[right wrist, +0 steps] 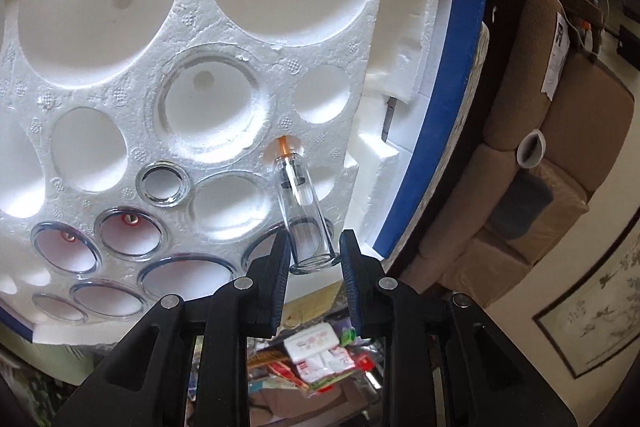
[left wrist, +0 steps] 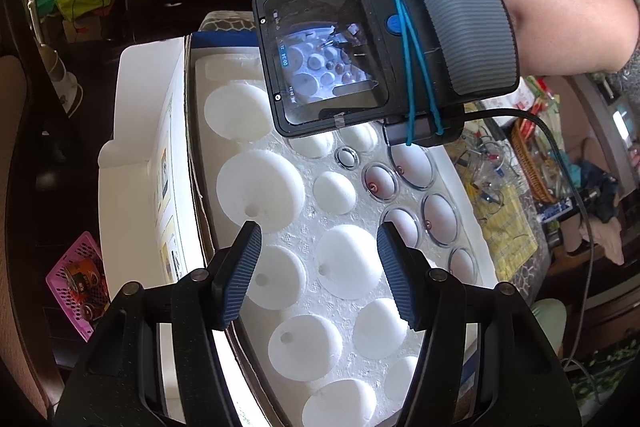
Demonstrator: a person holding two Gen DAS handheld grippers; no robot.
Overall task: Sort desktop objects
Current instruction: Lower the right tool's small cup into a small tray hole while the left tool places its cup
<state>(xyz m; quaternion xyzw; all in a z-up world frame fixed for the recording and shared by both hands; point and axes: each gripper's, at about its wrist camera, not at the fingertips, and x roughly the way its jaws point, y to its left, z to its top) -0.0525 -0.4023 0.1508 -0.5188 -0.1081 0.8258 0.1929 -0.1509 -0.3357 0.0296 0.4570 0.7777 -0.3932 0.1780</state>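
While the right hand-held gripper (right wrist: 314,259) is closed on the wide open end of a small clear cupping cup (right wrist: 301,211), the cup's orange-tipped valve end is pointed at a small round hole in the white foam tray (right wrist: 160,75), near the tray's blue-edged side. Looks like the tip is right at the mouth of that hole, though whether it's touching the foam can't really be told. So the step in hand is judged to be slotting this little cup into its pocket, part of getting the set sorted back into the tray. Several clear cups (right wrist: 130,233) are already seated in pockets toward the tray's lower corner in the right wrist view, and plenty of the bigger pockets are unfilled. The left hand-held gripper (left wrist: 318,271) is held wide open with nothing in it, parked over the middle of the foam tray. For the next move, the cup probably needs to be lined up straighter with the hole and pushed down gently, then let go once it's seated. Since it's tilted, a jam against the foam rim could be expected if it's forced. A brown sofa (right wrist: 532,163) is seen beyond the tray's blue edge.
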